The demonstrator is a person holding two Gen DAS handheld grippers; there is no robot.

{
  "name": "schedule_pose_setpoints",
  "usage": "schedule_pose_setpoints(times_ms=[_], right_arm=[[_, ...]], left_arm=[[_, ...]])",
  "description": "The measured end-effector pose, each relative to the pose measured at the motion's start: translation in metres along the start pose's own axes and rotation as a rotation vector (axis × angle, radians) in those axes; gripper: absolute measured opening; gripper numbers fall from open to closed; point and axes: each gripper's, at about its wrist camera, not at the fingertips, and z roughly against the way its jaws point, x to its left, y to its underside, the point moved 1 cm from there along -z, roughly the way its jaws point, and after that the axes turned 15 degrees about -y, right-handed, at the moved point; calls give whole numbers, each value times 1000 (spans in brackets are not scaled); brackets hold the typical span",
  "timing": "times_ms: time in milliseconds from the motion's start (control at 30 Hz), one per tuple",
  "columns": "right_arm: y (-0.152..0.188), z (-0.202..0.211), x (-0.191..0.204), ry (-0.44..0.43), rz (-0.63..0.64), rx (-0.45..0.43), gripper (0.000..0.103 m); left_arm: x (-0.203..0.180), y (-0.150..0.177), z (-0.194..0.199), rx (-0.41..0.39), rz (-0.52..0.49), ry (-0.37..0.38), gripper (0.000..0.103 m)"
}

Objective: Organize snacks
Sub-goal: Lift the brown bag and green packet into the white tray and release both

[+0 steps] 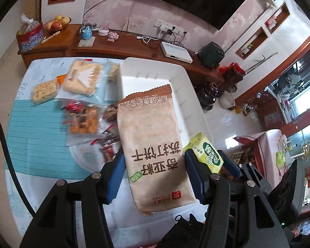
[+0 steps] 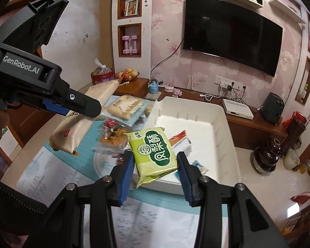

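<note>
My left gripper is shut on a long tan soda-cracker pack, held in the air over the near end of the white bin. My right gripper is shut on a small green pineapple-cake packet, lifted above the bin's near left corner. The green packet also shows in the left wrist view, just right of the tan pack. The left gripper's body with the tan pack shows at the left in the right wrist view. A few flat packets lie inside the bin.
Several loose snacks lie on the teal mat left of the bin: a pale biscuit pack, a nougat bar, an orange packet. Behind stands a wooden cabinet with a fruit bowl, a white box and cables. Vases stand on the floor.
</note>
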Motion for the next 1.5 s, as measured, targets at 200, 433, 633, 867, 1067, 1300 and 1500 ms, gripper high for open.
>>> schedule_pose_setpoints(times_ms=[200,433,633,867,1067,1300,1500], right_arm=[[-2,-4,-38,-15,47,30,42],[-2,-10,-75,-9,56,70,42],[-7,-24,-98,-13,35,86,43],[-3,-39,-117,-67,-45,121,43],[-2,-39,-121,-95,-85,117,59],[0,-36,-120,-118,-144,115,59],[5,-35,-116,-106,-202,132,59]], left_arm=[[-35,-11,-13,-38,12,-3,56],[-68,-26,-32,-59,17,-9,56],[-90,-40,-56,-57,3,-60,56],[-96,-45,-59,-92,22,-88,61],[-87,-41,-52,-101,49,-123,61],[-70,-28,-43,-101,76,-179,61],[-47,-10,-30,-106,90,-191,61]])
